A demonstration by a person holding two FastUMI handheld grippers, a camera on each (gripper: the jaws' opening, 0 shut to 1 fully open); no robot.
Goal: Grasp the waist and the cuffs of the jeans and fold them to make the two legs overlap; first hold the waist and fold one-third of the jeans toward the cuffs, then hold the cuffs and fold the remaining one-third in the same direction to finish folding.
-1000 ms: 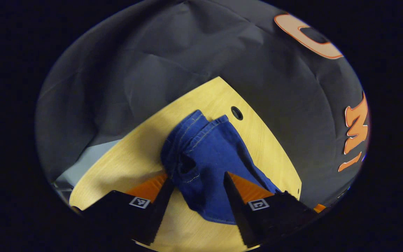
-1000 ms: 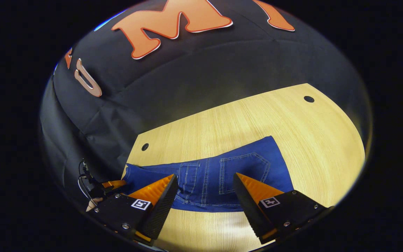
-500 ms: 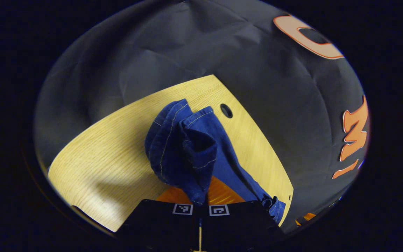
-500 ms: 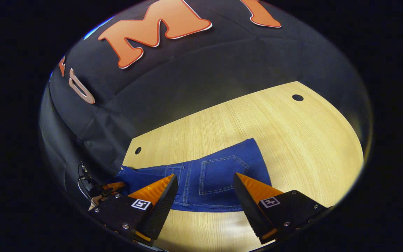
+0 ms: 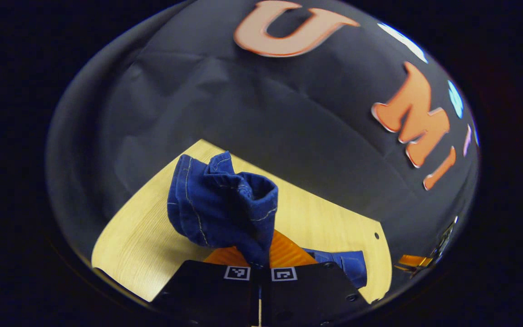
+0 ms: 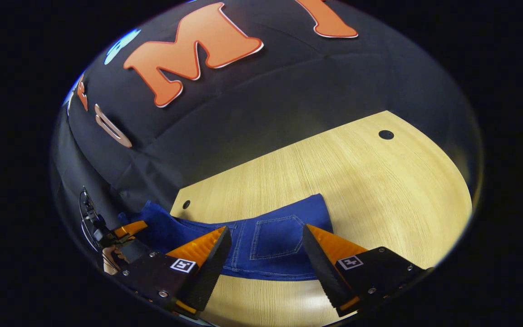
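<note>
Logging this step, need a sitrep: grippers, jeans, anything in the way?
Left gripper shut on jeans cuffs, lifted off table. Right gripper open over waist end, not gripping. Nothing in the way.

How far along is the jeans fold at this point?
Early. In hand: the left gripper is shut on the cuffs, which bunch above its fingers. The right gripper is open over the waist end of the jeans, which lie flat on the table, back pocket up. Left: grasping the waist, overlapping the legs, then both one-third folds.
</note>
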